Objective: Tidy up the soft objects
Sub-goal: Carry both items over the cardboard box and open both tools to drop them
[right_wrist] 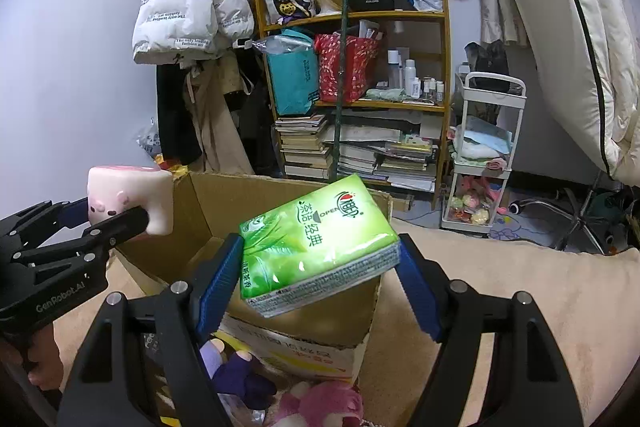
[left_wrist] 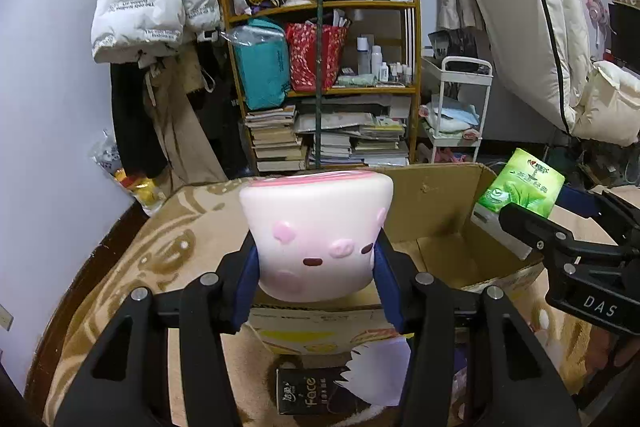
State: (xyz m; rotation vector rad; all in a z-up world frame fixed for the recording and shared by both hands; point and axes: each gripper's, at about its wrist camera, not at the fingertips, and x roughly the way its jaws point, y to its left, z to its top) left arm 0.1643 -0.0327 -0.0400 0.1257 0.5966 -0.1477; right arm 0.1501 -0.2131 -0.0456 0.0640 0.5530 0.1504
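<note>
Squishy pink toy (left_wrist: 316,239) on the left and green tissue pack (right_wrist: 318,243) on the right both hang above the open cardboard box (left_wrist: 440,199), so I judge each should be lowered well inside its walls before release. Left gripper (left_wrist: 316,267) is partly closed, its blue pads pinching the toy's sides; right gripper (right_wrist: 320,267), set wider, clamps the pack's ends.
</note>
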